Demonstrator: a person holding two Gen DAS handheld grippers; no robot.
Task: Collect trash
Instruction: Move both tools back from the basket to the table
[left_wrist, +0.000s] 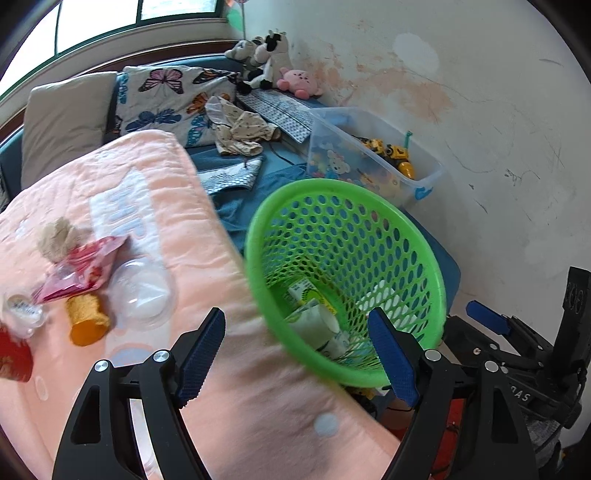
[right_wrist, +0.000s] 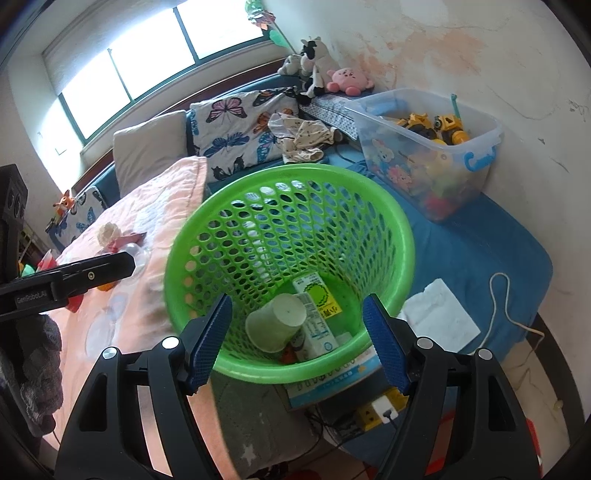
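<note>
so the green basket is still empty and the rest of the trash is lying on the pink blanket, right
Not quite: the green basket is not empty. The right wrist view shows a paper cup and a milk carton lying in its bottom. The rest holds: more trash, such as a red wrapper, lies on the pink blanket.

Green basket (right_wrist: 207, 229) glossy perforated plastic; pink blanket (left_wrist: 229, 258) soft quilted cloth; paper cup (right_wrist: 275, 326) matt.

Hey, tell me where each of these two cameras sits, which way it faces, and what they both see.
Left wrist: on the left gripper, facing down over the pink blanket and its trash toward the green basket; own open fingers and the right gripper show.
Right wrist: on the right gripper, facing down into the basket; own fingers astride its near rim, left gripper at the left edge.
Shared: basket, blanket, toy bin, plush toys.
</note>
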